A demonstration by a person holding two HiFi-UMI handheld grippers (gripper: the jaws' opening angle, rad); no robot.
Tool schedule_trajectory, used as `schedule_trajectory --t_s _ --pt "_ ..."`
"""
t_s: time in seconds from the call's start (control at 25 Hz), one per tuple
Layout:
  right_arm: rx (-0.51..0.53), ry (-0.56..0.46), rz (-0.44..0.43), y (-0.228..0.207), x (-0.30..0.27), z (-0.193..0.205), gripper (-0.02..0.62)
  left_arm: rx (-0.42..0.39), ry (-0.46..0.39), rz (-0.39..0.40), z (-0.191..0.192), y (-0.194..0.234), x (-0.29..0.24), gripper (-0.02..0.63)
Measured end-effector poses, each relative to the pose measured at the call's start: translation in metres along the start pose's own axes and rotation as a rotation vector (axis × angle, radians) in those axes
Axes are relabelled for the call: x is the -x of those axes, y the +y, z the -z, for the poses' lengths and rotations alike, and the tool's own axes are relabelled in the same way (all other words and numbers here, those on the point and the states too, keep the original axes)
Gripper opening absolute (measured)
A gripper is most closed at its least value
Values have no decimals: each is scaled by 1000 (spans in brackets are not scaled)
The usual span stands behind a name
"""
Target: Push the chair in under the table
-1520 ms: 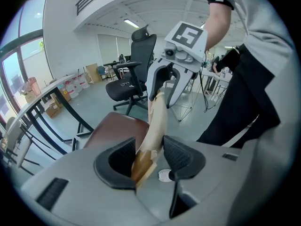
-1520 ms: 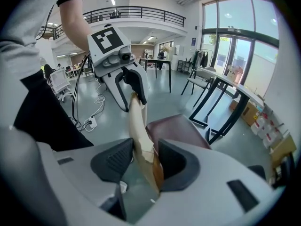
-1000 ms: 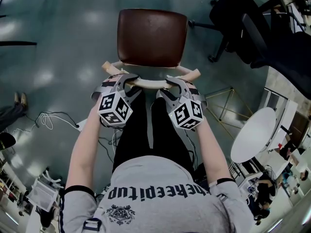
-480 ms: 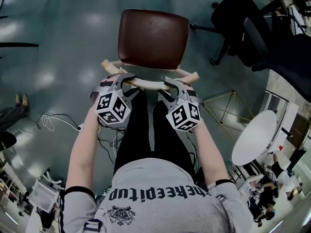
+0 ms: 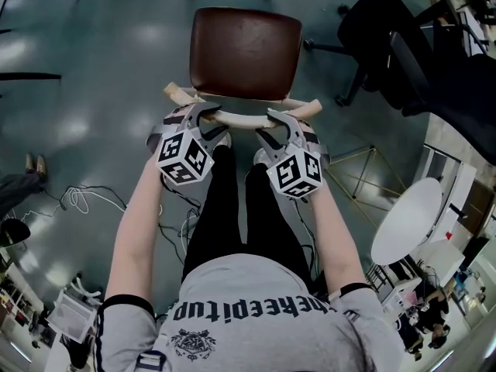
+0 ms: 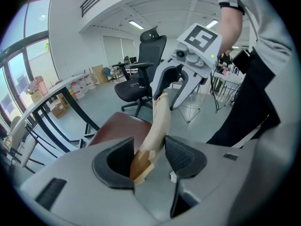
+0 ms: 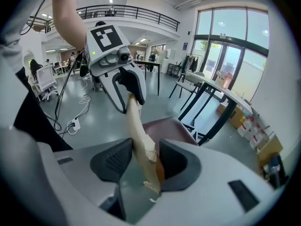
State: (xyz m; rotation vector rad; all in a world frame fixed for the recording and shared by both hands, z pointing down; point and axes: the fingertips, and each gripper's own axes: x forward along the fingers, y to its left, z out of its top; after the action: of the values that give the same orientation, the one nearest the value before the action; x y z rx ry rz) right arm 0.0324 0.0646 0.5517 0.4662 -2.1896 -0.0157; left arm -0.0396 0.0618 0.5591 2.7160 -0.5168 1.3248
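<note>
The chair has a brown seat and a pale curved wooden backrest rail. It stands on the floor straight ahead of me. My left gripper straddles the rail's left part. Its jaws are opening, and the rail lies loosely between the pads with a gap on one side. My right gripper straddles the rail's right part, and the rail passes between its jaws, which are easing apart. A long table on black legs stands beyond the seat.
A black office chair stands to the right of the brown chair. A white round table and a gold wire stand are lower right. Cables trail on the floor at left. The person's legs are directly behind the backrest.
The chair has slid a little away from me, up the head view, and both grippers have followed it on the rail. The left jaws look wider.
</note>
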Motion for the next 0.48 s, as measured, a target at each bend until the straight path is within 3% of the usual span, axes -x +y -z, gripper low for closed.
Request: schedule_trajectory --t_s 0.48 --pt "8 35 12 -17 -1 4 196 -12 -31 4 -12 8 -6 204"
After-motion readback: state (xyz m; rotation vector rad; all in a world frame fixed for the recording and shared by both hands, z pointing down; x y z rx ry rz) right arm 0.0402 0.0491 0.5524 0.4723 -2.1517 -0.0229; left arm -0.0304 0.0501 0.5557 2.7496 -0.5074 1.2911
